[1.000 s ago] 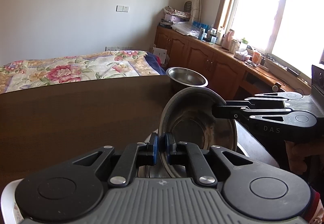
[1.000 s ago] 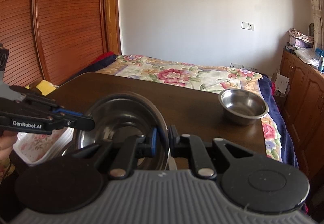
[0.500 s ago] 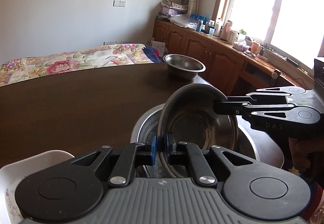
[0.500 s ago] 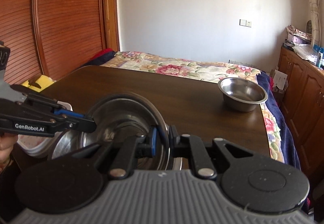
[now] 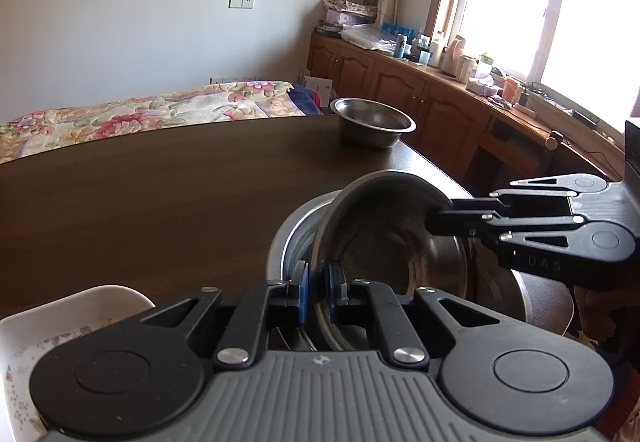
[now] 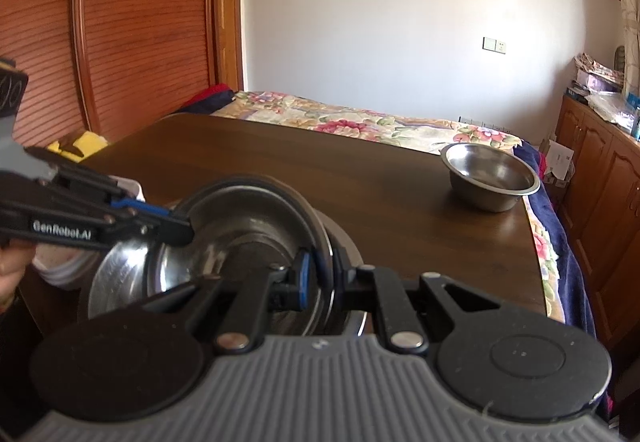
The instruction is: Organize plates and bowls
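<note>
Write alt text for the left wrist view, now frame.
Both grippers, left and right, pinch the rim of a tilted steel bowl over a larger steel basin on a dark wooden table. A second steel bowl sits at the far edge.

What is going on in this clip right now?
A person holds a tool in each hand, and both tools grip the rim of one steel bowl from opposite sides. The left tool pinches the near edge and the right tool the far right edge. The bowl is tilted over a wider steel bowl on the dark wooden table, apparently being nested into it. Another steel bowl sits alone at the far corner, and a white dish lies at the near left.
</note>
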Demonstrator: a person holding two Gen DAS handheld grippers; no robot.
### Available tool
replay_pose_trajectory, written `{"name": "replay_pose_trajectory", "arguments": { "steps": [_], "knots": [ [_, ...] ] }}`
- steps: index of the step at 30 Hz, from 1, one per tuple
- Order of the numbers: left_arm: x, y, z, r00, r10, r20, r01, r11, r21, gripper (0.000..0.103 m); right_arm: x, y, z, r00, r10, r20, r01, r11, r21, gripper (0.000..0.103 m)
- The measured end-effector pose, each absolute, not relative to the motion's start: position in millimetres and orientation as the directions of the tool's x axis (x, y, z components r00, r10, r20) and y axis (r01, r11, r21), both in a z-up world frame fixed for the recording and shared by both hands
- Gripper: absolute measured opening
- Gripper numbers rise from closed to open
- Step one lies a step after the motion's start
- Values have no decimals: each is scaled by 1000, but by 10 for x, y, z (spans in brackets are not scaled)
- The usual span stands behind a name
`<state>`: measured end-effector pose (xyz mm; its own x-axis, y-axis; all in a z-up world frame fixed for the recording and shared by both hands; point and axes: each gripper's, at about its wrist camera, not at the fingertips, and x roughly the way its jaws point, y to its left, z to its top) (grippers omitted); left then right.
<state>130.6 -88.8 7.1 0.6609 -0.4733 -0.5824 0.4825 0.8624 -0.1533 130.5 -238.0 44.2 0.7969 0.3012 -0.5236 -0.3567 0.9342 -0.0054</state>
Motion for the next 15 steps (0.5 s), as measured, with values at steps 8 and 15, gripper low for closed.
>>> {"name": "replay_pose_trajectory", "arguments": {
  "steps": [8, 15],
  "knots": [
    [1258, -891, 52, 670, -470, -575, 480, 865, -147, 9, 1308, -2375, 405, 791, 305, -530, -360, 933, -1, 14],
    [1245, -907, 55, 671, -469, -574, 479, 865, -148, 9, 1306, -2370, 396, 794, 308, -525, -361, 933, 1, 14]
  ]
}}
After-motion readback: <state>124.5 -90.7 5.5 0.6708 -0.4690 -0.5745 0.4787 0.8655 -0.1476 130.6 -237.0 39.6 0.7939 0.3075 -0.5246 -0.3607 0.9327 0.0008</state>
